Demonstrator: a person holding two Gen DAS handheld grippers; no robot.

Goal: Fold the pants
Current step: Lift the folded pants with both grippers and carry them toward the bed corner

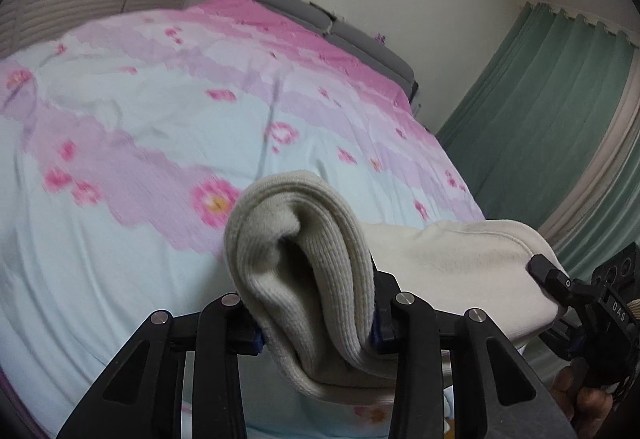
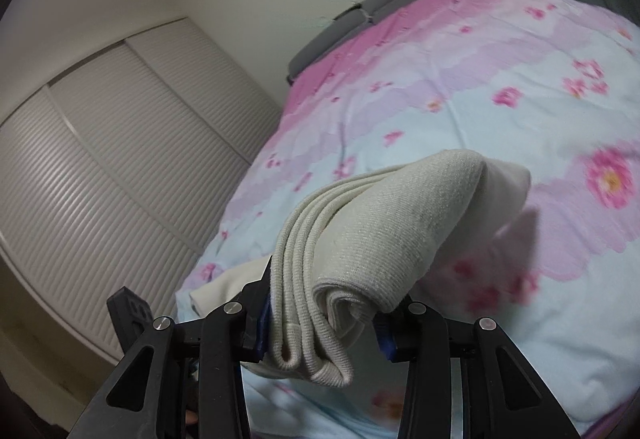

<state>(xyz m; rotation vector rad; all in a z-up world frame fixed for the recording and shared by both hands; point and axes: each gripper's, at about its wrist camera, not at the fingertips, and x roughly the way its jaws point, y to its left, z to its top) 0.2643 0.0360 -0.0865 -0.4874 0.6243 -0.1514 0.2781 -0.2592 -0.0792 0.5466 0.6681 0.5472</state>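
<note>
The cream pants (image 1: pixel 440 263) hang between my two grippers above the bed. My left gripper (image 1: pixel 316 323) is shut on a bunched ribbed end of the pants (image 1: pixel 320 279). The right gripper shows at the right edge of the left wrist view (image 1: pixel 560 287), clamped on the far side of the cloth. In the right wrist view my right gripper (image 2: pixel 324 323) is shut on a folded stack of ribbed cream cloth (image 2: pixel 360 231). The left gripper's black body (image 2: pixel 132 311) shows at lower left there.
The bed carries a floral pink and pale blue cover (image 1: pixel 140 127) (image 2: pixel 480 119) with a grey headboard (image 1: pixel 320 15). A green curtain (image 1: pixel 540 119) hangs to the right. White slatted closet doors (image 2: pixel 120 159) stand to the left.
</note>
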